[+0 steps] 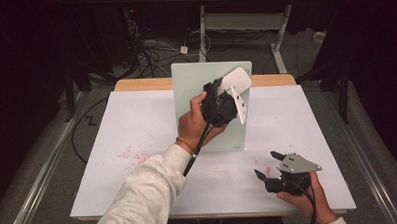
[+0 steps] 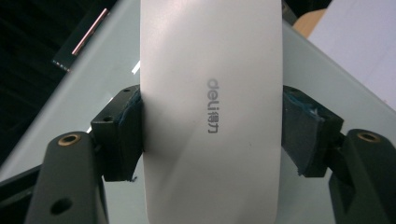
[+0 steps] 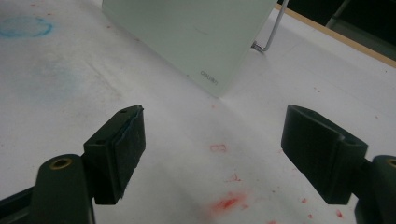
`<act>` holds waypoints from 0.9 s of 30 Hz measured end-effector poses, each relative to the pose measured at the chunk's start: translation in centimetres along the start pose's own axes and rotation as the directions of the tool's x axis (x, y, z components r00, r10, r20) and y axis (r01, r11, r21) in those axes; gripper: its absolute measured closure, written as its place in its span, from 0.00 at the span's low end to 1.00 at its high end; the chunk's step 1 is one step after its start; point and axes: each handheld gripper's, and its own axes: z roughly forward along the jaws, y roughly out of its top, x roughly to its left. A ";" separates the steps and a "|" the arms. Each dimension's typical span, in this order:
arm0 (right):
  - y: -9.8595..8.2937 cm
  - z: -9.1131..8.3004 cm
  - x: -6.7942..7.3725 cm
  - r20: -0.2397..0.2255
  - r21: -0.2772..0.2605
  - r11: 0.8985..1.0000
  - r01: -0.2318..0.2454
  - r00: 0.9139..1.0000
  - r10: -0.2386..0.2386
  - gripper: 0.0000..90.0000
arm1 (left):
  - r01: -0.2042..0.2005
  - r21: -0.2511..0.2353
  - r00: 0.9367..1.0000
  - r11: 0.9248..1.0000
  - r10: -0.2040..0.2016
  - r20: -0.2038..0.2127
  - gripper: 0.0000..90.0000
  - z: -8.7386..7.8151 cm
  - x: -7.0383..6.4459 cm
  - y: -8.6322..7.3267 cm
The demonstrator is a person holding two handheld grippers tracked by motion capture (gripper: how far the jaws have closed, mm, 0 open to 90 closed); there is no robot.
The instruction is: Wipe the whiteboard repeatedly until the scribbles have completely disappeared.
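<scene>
Already the pick-up looks done: the left gripper (image 1: 234, 93) is clamped on a white eraser (image 1: 237, 79) (the printed logo reads "deli" in the left gripper view), its jaws pressing the eraser's (image 2: 211, 107) two long edges. It is held up in front of the pale green board (image 1: 195, 87), which stands propped near the table's (image 1: 136, 119) far edge, leaning back on a wire stand (image 3: 270, 32). In the high view the eraser sits at the board's upper right corner, whether touching the surface or just off it I cannot tell. Its long axis runs on a slant there, the rounded end aimed up and to the right; along the gripper's own line of sight it points straight ahead, away from the hand.

What remains, I judge, is the wiping itself, since the board's face shows no marks that I can make out.

Farther right, the right gripper (image 1: 268, 164) rests low near the table's near edge, jaws spread wide and holding nothing, above red smudges (image 3: 226, 203) on the white top.
</scene>
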 end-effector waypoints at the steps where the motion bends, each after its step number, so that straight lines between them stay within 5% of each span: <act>1: 0.0 0.0 0.0 0.000 0.003 1.000 0.000 1.000 0.000 0.25 | -0.013 0.003 1.000 1.000 0.013 0.001 0.32 0.0 -0.5 -0.1; 4: 0.0 0.0 0.0 -0.002 0.004 1.000 0.000 1.000 0.000 0.25 | -0.036 0.013 0.999 0.999 0.036 0.003 0.32 0.0 -1.3 -0.3; 6: 0.0 0.0 0.0 -0.004 0.001 1.000 0.002 1.000 -0.002 0.25 | -0.087 0.021 0.996 0.996 0.087 -0.001 0.32 0.1 -2.7 -0.6; 10: 0.0 0.0 0.1 -0.007 0.003 1.000 0.003 1.000 -0.003 0.25 | -0.097 0.017 0.995 0.995 0.097 0.008 0.32 0.1 -3.1 -0.7; 12: 0.0 0.0 0.1 -0.005 0.004 1.000 0.002 1.000 -0.002 0.25 | -0.080 0.015 0.996 0.997 0.080 0.032 0.32 0.0 -2.6 -0.6; 27: 0.0 0.0 0.0 -0.004 0.003 1.000 0.002 1.000 -0.002 0.25 | 0.004 -0.004 1.000 1.000 -0.004 -0.005 0.32 0.3 2.2 2.0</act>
